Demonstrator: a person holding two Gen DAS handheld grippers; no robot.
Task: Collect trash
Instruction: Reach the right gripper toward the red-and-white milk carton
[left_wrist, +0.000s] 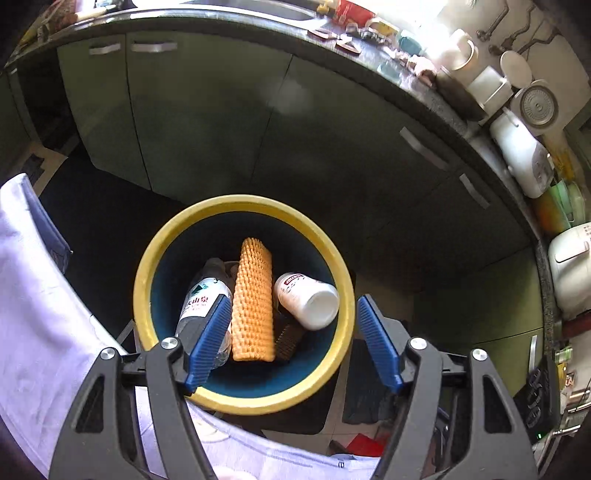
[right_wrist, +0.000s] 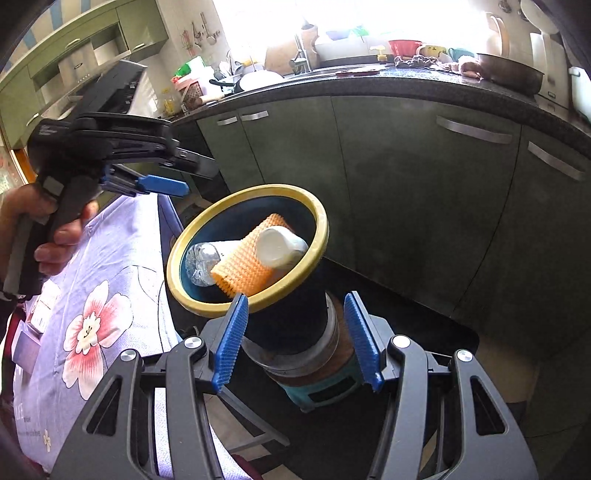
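Observation:
A dark bin with a yellow rim (left_wrist: 147, 266) stands on the floor beside the table; it also shows in the right wrist view (right_wrist: 321, 229). Inside lie an orange foam net sleeve (left_wrist: 253, 299) (right_wrist: 245, 266), a clear water bottle (left_wrist: 199, 299) (right_wrist: 201, 264) and a white plastic bottle (left_wrist: 308, 299) (right_wrist: 280, 247). My left gripper (left_wrist: 291, 339) hangs open and empty right above the bin; it shows in the right wrist view (right_wrist: 162, 184) at upper left. My right gripper (right_wrist: 295, 339) is open and empty, low beside the bin's wall.
A table with a lilac flowered cloth (right_wrist: 96, 295) (left_wrist: 33, 295) stands left of the bin. Green kitchen cabinets (right_wrist: 424, 184) and a dark cluttered counter (right_wrist: 406, 79) lie behind. The bin rests on a round stool or stand (right_wrist: 317, 376) over dark floor.

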